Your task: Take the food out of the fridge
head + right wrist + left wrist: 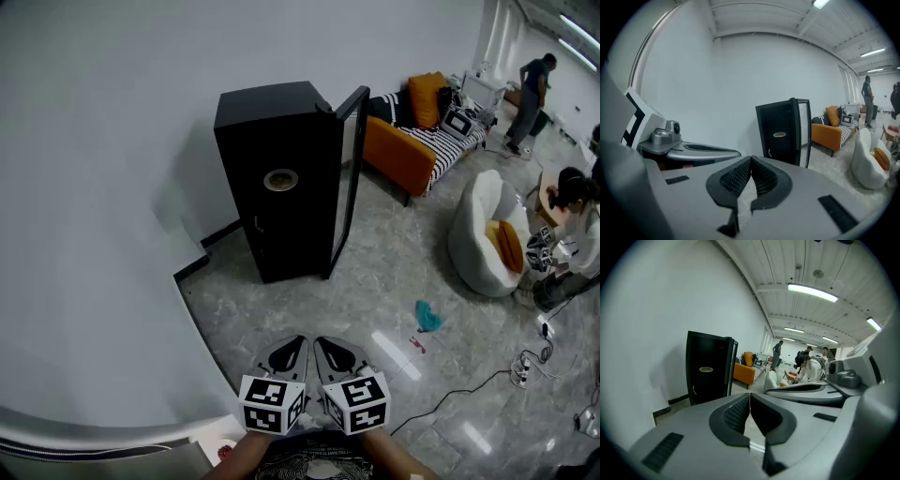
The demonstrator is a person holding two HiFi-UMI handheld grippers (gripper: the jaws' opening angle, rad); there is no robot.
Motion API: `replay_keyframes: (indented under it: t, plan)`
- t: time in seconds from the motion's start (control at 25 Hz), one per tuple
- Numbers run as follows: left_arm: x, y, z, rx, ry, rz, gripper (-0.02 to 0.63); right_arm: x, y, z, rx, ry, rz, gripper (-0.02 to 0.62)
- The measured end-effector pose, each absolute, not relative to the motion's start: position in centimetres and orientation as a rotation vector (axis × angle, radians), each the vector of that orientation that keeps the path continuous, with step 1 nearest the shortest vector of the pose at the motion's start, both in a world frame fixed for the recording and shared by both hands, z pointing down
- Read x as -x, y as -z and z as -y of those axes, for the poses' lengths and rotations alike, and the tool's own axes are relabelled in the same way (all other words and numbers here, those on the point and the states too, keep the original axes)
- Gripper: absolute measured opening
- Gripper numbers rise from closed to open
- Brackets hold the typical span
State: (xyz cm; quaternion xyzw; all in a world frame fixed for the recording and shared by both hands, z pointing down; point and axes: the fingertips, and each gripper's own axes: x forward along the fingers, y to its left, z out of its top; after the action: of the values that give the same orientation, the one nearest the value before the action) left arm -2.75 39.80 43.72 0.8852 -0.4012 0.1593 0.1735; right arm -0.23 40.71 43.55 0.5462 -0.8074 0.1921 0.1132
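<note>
A small black fridge [281, 178] stands against the white wall, its glass door [345, 178] swung open to the right. It shows also in the left gripper view as the fridge [708, 372] and in the right gripper view as the fridge [785, 131]. A round yellowish label [280, 180] sits on its dark side. No food is visible. Both grippers hang side by side well short of the fridge: my left gripper [298, 343] and my right gripper [321, 344], each shut with nothing between the jaws. Tips meet in the left gripper [749, 395] and right gripper [750, 159] views.
An orange sofa [408, 150] with a striped cover stands behind the fridge. A white beanbag chair [483, 234] sits at the right, beside a crouching person [574, 225]. Another person [531, 89] stands far back. A teal scrap [427, 317] and cables [516, 370] lie on the marble floor.
</note>
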Motion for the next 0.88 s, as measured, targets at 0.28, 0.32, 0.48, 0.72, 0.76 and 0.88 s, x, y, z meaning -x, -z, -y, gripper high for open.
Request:
replay_keyframes:
  t: [0.28,0.32,0.48,0.72,0.76,0.88]
  plan:
    - [4.0,-43.7,-39.4,-2.496,-0.446,1.127,0.017,1.4,-43.4,-40.4,-1.604,-0.565,2.360,0.021]
    - [4.2,-43.8,-39.2,-2.494,-0.447,1.128,0.017,1.6,-43.4,-40.2,-1.602,-0.567,2.360,0.021]
    - [4.3,-44.3,-38.8,-2.485,-0.442,1.116,0.017,1.9,-44.0,-39.8,-1.596,-0.572,2.353,0.021]
    - [4.4,-44.5,-36.7,-2.486,-0.436,1.123,0.017,1.8,-44.3,-37.7,-1.601,-0.574,2.356,0.021]
    - [4.5,-44.5,-36.2,-2.483,-0.437,1.128,0.017,1.8,-44.3,-37.3,-1.599,-0.575,2.359,0.021]
    - [4.2,-44.8,-34.7,-2.481,-0.442,1.134,0.017,1.5,-44.5,-35.7,-1.598,-0.571,2.365,0.021]
